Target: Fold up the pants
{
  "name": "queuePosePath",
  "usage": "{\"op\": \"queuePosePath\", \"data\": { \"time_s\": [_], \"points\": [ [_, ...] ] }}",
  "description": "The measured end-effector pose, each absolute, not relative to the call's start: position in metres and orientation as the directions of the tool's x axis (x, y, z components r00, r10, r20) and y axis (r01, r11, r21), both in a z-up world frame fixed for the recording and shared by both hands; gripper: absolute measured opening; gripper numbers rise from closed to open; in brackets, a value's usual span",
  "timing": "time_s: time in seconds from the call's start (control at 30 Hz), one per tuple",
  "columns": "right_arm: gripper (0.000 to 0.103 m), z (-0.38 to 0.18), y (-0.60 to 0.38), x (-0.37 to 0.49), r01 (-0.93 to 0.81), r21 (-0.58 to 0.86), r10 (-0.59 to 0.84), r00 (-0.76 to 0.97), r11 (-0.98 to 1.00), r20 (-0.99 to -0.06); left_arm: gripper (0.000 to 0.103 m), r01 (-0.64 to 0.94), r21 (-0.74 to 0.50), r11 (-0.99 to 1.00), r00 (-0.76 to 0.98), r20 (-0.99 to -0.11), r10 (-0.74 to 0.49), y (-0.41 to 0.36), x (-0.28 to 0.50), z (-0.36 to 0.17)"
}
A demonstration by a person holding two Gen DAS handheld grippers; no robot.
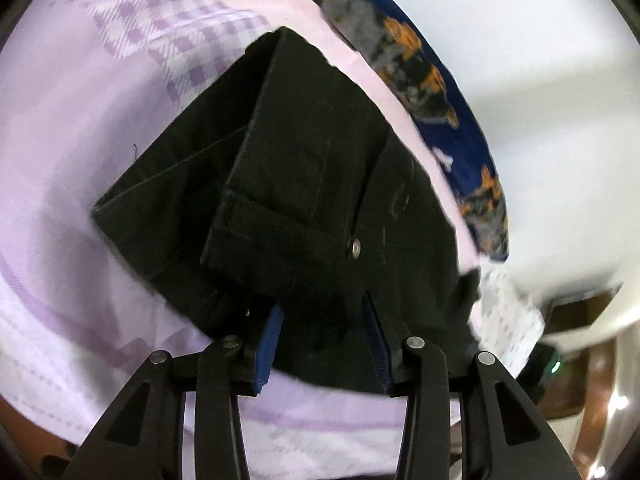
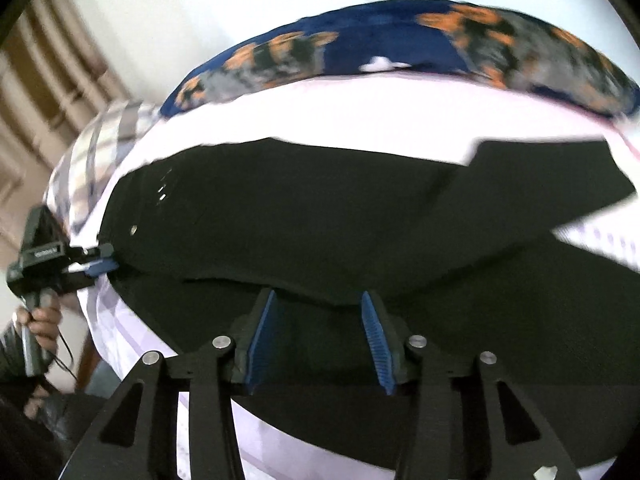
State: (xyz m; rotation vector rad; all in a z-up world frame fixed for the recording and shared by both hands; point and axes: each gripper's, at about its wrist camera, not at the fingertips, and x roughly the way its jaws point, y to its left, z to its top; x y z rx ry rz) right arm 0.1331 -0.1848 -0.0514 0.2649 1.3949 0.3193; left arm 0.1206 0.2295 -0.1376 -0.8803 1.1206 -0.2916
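In the left wrist view the left gripper sits at the near edge of the black pants, its blue-padded fingers spread apart with dark cloth bunched between them – whether that cloth is truly pinched cannot be told. Just beyond the fingers a small metal rivet shines on the fabric, and a folded section with stitched seams runs away to the far left. The pants lie on a pale lilac bedsheet with a checked purple pattern farther off. Along the far right edge of the bed runs a blue blanket with orange and grey patches.

In the right wrist view the right gripper hovers over the near part of the pants, fingers parted, with the black fabric beneath and between them – a grip cannot be confirmed here either. At the left, the left gripper meets the pants' edge, held by a hand. Beyond the pants lie the bedsheet and then the blanket, with a white wall farthest off.
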Motion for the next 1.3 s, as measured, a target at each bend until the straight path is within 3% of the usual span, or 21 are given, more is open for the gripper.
{"op": "queuePosePath", "data": {
  "time_s": [0.17, 0.23, 0.47, 0.63, 0.8, 0.87, 1.13, 1.3],
  "points": [
    [0.043, -0.062, -0.240, 0.130, 0.189, 0.414, 0.377, 0.203, 0.890, -0.904, 0.038, -0.245, -0.758, 0.604, 0.490, -0.635, -0.598, 0.231, 0.124, -0.144],
    [0.043, -0.072, -0.263, 0.132, 0.306, 0.443, 0.383, 0.238, 0.843, -0.893, 0.022, -0.252, -0.750, 0.612, 0.503, -0.641, -0.580, 0.232, 0.122, -0.144],
    [0.043, -0.109, -0.313, 0.142, 0.518, 0.512, 0.401, 0.319, 0.685, -0.859, 0.016, -0.236, -0.733, 0.638, 0.532, -0.647, -0.546, 0.237, 0.120, -0.131],
    [0.043, -0.124, -0.317, 0.154, 0.548, 0.586, 0.444, 0.383, 0.596, -0.810, 0.016, -0.228, -0.715, 0.661, 0.542, -0.657, -0.524, 0.237, 0.127, -0.117],
    [0.020, -0.128, -0.342, 0.178, 0.582, 0.579, 0.397, 0.422, 0.571, -0.815, 0.016, -0.247, -0.689, 0.681, 0.523, -0.687, -0.505, 0.238, 0.133, -0.118],
    [0.016, -0.131, -0.355, 0.185, 0.600, 0.563, 0.376, 0.420, 0.567, -0.826, 0.016, -0.251, -0.676, 0.693, 0.517, -0.699, -0.494, 0.238, 0.134, -0.119],
    [0.015, -0.128, -0.389, 0.205, 0.643, 0.487, 0.272, 0.409, 0.591, -0.871, 0.016, -0.261, -0.642, 0.721, 0.497, -0.730, -0.470, 0.236, 0.141, -0.125],
    [0.005, -0.114, -0.407, 0.207, 0.639, 0.482, 0.251, 0.421, 0.599, -0.872, 0.016, -0.239, -0.628, 0.741, 0.486, -0.738, -0.468, 0.236, 0.145, -0.122]
  ]
}}
